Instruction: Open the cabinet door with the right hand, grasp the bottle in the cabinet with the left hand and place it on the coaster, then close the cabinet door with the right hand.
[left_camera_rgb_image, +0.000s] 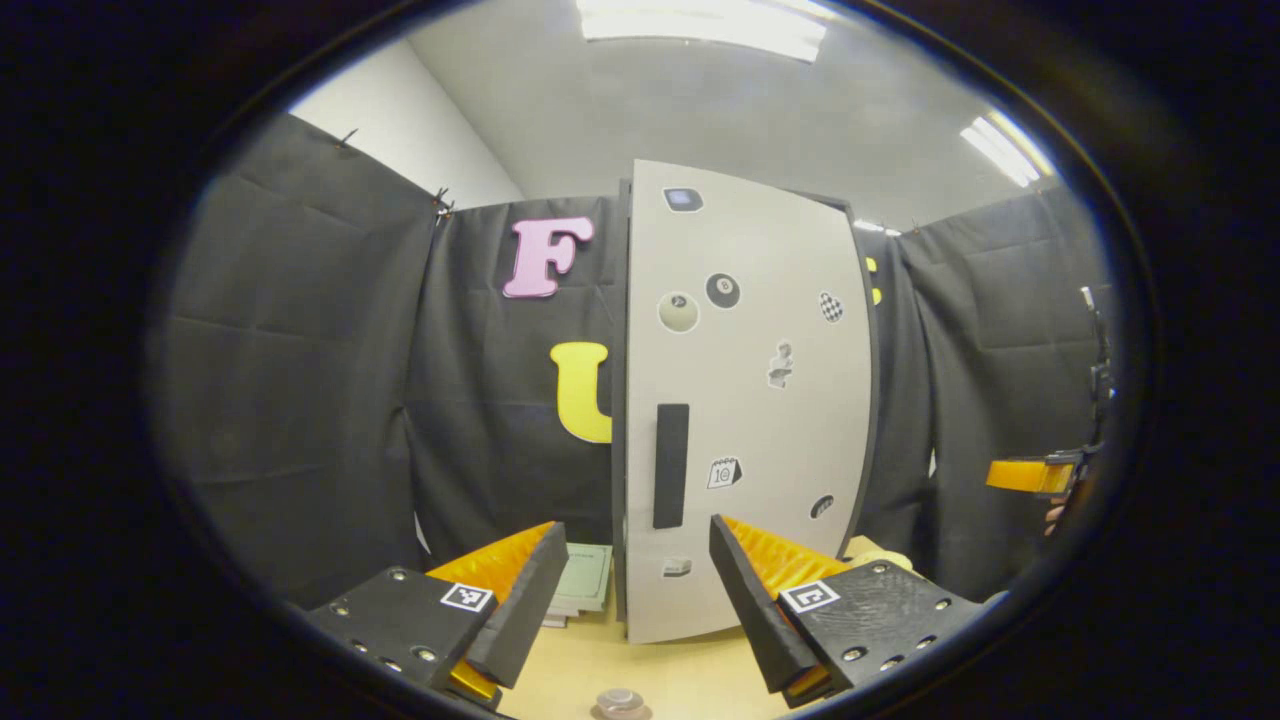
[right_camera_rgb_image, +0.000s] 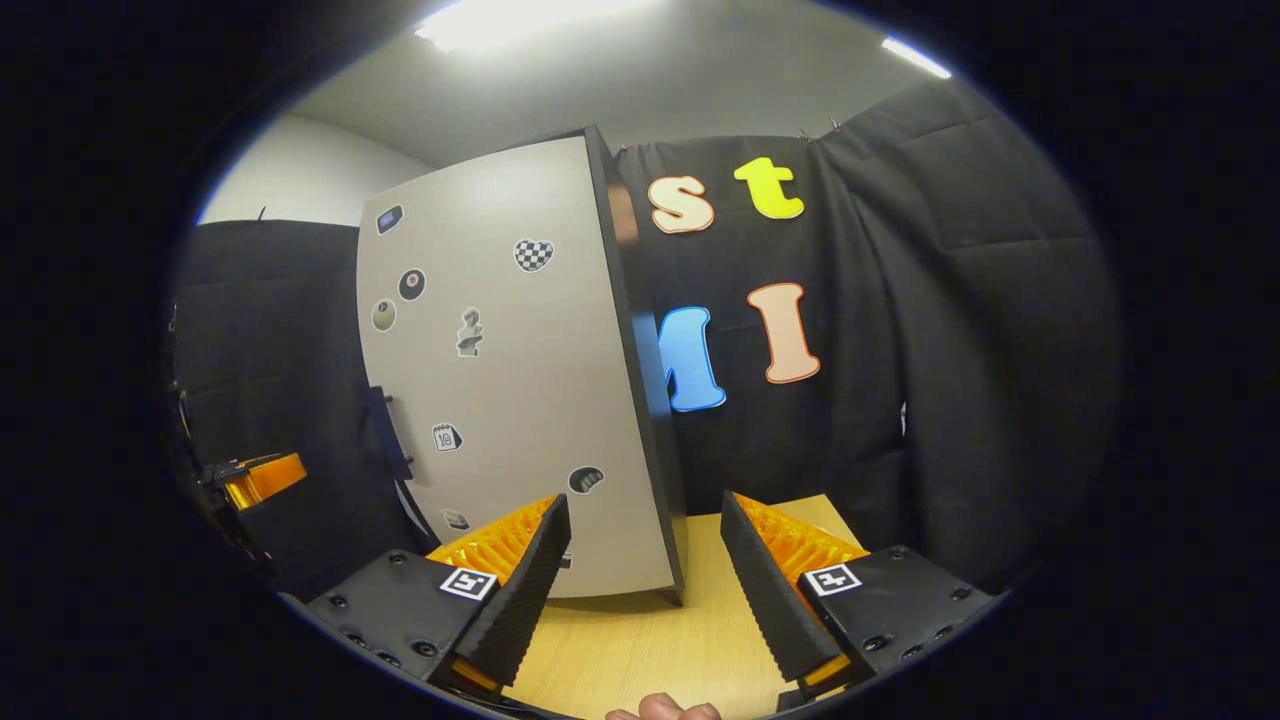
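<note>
You are looking at a closed cabinet door (left_camera_rgb_image: 745, 400), standing upright on the bench (right_camera_rgb_image: 620, 640), so the first step, opening it with the right hand, is not yet done.

What matters is the handle (left_camera_rgb_image: 671, 465). It is a dark bar with its long axis vertical, set near the door's left edge as the left gripper view shows it. In the right gripper view the same handle (right_camera_rgb_image: 388, 432) is sitting far over on the door's left side, well to the left of where your right tool (right_camera_rgb_image: 640, 570) is pointing. That tool is aiming at the door's near right edge, with its fingers spread and nothing between them.

Your left tool (left_camera_rgb_image: 630, 590) is facing the door almost squarely, fingers also spread and empty, with the handle showing just above the gap between them. So the left tool is judged to be lined up on the handle, while the right one, which the task wants for the door, is lying off to the side. You are likely needing to swing the right tool leftward across the door face and keep its fingers either side of the vertical bar.

The bottle is presumably behind the door, hidden. A small round thing (left_camera_rgb_image: 620, 700) is lying on the bench below the left tool; it may be the coaster, though I cannot tell.
</note>
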